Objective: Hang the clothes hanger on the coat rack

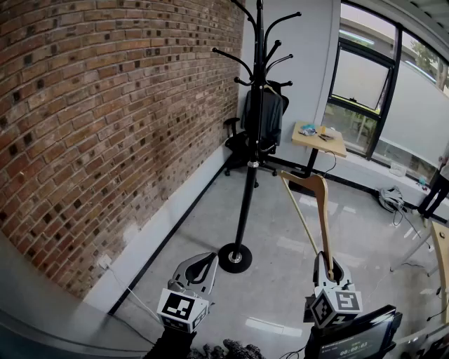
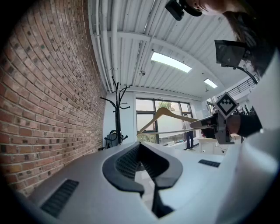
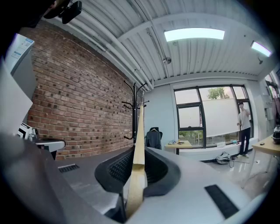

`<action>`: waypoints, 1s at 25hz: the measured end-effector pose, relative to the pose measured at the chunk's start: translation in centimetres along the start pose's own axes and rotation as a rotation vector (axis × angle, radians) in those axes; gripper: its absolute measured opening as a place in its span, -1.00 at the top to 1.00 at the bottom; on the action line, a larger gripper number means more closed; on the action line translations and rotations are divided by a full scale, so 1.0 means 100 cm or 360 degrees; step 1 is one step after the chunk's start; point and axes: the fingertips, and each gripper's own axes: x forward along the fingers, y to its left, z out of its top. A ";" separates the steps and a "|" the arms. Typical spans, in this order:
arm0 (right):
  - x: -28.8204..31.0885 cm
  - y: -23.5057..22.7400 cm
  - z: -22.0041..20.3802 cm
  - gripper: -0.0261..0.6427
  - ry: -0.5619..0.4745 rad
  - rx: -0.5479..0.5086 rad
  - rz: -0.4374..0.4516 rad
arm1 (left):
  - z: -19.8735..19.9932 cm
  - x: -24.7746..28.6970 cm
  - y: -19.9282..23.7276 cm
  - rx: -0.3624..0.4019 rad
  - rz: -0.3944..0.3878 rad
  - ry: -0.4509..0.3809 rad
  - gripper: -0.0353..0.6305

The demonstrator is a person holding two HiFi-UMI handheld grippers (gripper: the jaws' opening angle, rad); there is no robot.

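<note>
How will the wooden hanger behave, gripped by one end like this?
The wooden hanger looks rigid, so it probably won't sag. The right tongs clamp only one end, so its long free length may pivot in the grip. Its smooth finish could slip.

Bare floor [image 1: 270, 224] lower centre up to coat rack [image 1: 247, 189]; brick wall [image 1: 105, 126] closes frame left; dark jacket [image 1: 270, 112] crowds mid-pole; upper hooks [image 1: 280, 21] free; desk [image 1: 319, 137] upper right

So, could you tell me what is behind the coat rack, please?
Behind the coat rack stands a black office chair with a dark jacket hung on it. The pole covers the jacket's middle and part of the chair.
</note>
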 end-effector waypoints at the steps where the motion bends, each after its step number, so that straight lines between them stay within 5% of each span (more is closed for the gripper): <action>1: 0.005 -0.003 0.000 0.76 0.0000 0.0002 -0.0005 | -0.002 0.005 0.001 0.0000 0.0001 0.0004 0.87; 25: 0.176 -0.069 0.013 0.76 -0.0032 0.0021 0.0130 | -0.003 0.157 0.043 -0.0002 0.0173 -0.0022 0.87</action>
